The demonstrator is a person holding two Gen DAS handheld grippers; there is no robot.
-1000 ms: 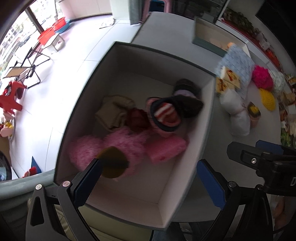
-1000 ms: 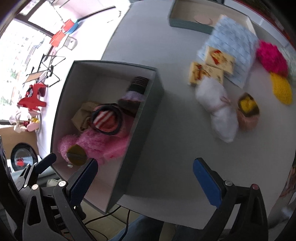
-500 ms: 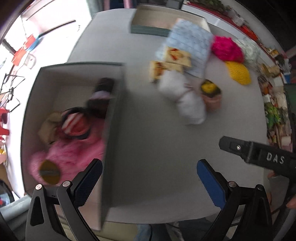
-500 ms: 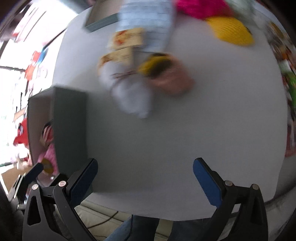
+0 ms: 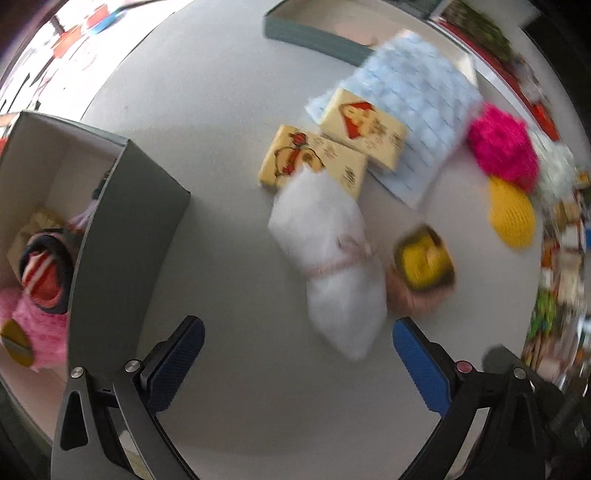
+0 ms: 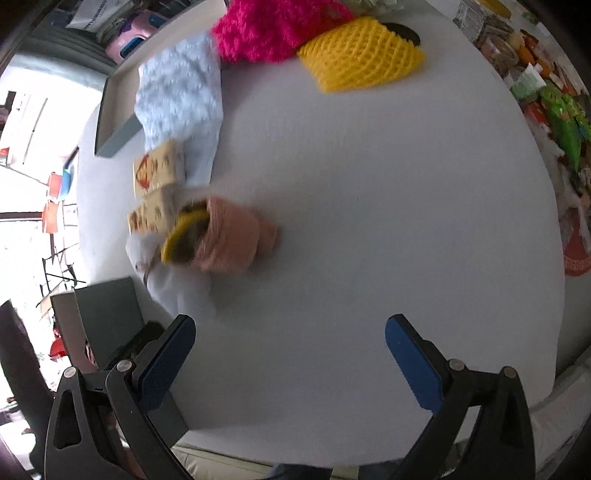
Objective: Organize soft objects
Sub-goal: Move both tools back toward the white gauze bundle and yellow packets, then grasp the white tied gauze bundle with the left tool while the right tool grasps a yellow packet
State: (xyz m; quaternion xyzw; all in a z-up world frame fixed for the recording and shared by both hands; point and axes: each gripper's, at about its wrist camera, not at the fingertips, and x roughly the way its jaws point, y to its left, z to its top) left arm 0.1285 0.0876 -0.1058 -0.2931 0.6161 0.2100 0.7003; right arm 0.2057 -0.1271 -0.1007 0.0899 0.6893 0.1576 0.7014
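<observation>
Left hand-held gripper [image 5: 297, 341]: blue-padded fingers spread wide and empty, held above bare desk [image 5: 229, 240] and pointed across it. Right hand-held gripper [image 6: 290, 341]: likewise wide apart and empty, poised over an open stretch of the same pale grey desk.

Just ahead of the left fingers lay a white soft bundle [image 5: 330, 258] tied round its middle with a thin cord; touching its right side was a peach knitted roll [image 5: 421, 269] with a yellow-and-dark opening. In the right wrist view the same roll [image 6: 232, 236] lay on its side, its mouth turned toward the white bundle [image 6: 173, 280].

At the left edge stood an open grey storage box [image 5: 125, 236] with a white interior, holding a pink plush item [image 5: 33, 328], a striped knitted piece [image 5: 46, 266] and other fabric too blurred to identify.

Beyond the bundle lay two cream packets [image 5: 332, 151] printed with red-and-yellow pictures, one resting on a pale blue quilted cloth [image 5: 413, 92]. Farther right sat a magenta fluffy item [image 5: 502, 147] against a yellow mesh-knit piece [image 5: 511, 214]. A shallow grey tray [image 5: 314, 37] lay at the far edge.

The desk's right margin carried blurred colourful packages [image 6: 561, 118]; red stools and a bright floor [image 5: 74, 33] showed beyond the left.
</observation>
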